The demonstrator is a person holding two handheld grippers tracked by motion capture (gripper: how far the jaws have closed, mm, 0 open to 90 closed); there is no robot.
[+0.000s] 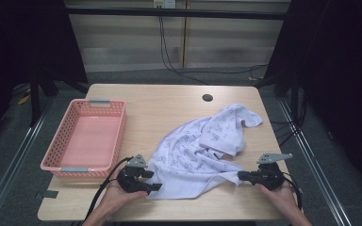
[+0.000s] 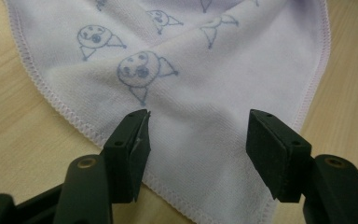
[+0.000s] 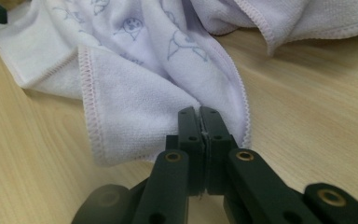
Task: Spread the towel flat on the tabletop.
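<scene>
Over on the left of the desk point(image 1: 169, 101) sits a pink basket point(image 1: 86, 137), its near end close to the front edge. Just beside it, the left tool point(image 1: 153, 181) is held in a hand point(image 1: 115, 195) at the near left corner of a pale lilac towel point(image 1: 202, 148); in the left gripper view its jaws stand wide apart, one on each side of that stitched corner point(image 2: 200, 140), not pinching it. The towel, printed with small blue faces, lies rumpled across the middle of the desk and reaches toward the far right. At its near right edge, the right tool point(image 1: 241, 176) is closed tight on a fold of cloth point(image 3: 168, 98), with the jaws pressed together.
</scene>
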